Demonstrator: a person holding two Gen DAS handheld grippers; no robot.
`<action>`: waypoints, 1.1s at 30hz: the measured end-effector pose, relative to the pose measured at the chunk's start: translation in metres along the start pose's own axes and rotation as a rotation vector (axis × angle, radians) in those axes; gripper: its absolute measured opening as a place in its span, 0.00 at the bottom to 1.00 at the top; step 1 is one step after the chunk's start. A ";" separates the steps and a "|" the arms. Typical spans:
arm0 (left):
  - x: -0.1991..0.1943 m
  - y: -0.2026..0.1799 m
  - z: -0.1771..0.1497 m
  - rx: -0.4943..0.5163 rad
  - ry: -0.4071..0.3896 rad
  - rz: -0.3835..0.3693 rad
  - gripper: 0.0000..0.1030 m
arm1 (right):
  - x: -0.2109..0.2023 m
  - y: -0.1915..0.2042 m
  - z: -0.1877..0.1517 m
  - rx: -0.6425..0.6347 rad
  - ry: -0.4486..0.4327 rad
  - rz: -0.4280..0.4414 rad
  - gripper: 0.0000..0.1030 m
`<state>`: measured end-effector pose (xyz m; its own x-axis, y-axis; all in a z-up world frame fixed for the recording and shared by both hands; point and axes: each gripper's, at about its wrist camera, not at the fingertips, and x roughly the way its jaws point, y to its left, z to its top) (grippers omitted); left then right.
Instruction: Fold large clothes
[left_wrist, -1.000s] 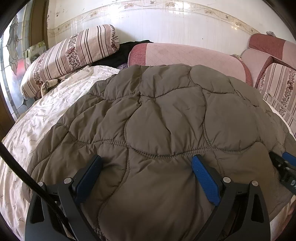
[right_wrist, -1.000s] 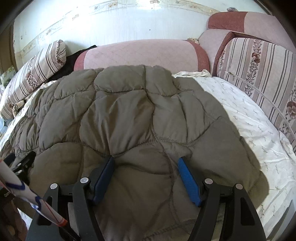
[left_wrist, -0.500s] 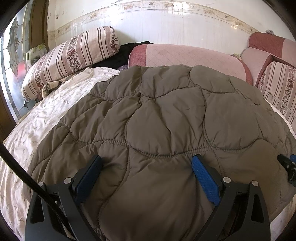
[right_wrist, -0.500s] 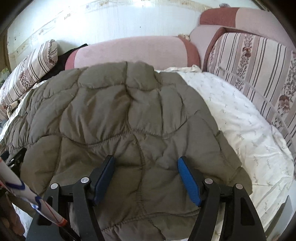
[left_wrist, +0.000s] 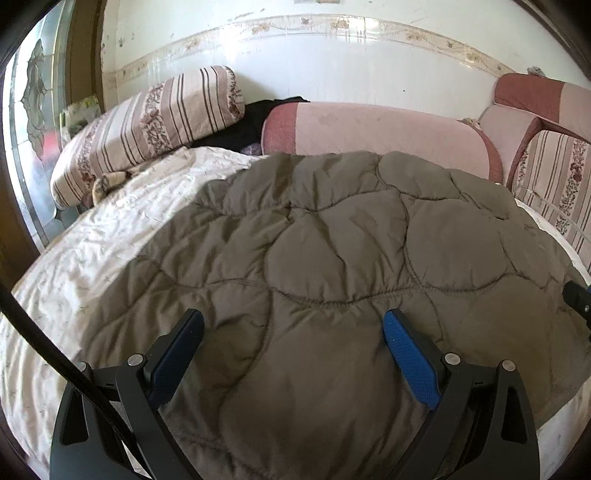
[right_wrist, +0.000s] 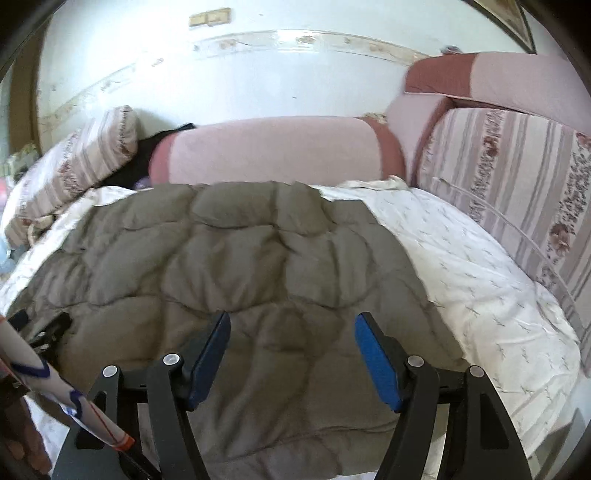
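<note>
Jacket (left_wrist: 332, 266) | on bed (left_wrist: 92, 266) | beneath both grippers' spread fingers (right_wrist: 376, 358)

My right claw (right_wrist: 291, 354) has lifted and drawn back, and its view has blurred. The jacket (right_wrist: 236, 266) now looks shorter there, with more sheet (right_wrist: 480, 280) bared at 3 o'clock. In my left view, more sheet (left_wrist: 110, 236) shows at 9 o'clock.

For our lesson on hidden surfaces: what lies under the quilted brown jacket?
The white patterned bedsheet shows around the quilted brown jacket and runs beneath it. Anything else under the jacket is covered.
</note>
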<state>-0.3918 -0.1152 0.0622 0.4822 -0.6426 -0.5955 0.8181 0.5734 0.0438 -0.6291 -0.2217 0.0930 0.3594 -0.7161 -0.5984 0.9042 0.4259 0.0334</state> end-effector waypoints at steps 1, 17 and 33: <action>-0.002 0.003 0.000 -0.004 0.000 0.002 0.94 | 0.000 0.004 0.000 -0.008 0.003 0.016 0.71; 0.007 0.019 -0.006 -0.002 0.047 0.034 0.94 | 0.034 0.034 -0.015 -0.070 0.141 0.059 0.70; -0.016 0.034 -0.014 -0.003 0.014 0.054 0.94 | -0.012 -0.035 -0.014 0.078 0.077 -0.124 0.71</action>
<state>-0.3766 -0.0781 0.0620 0.5213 -0.6035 -0.6034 0.7902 0.6084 0.0742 -0.6687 -0.2197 0.0878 0.2276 -0.7145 -0.6616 0.9568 0.2903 0.0158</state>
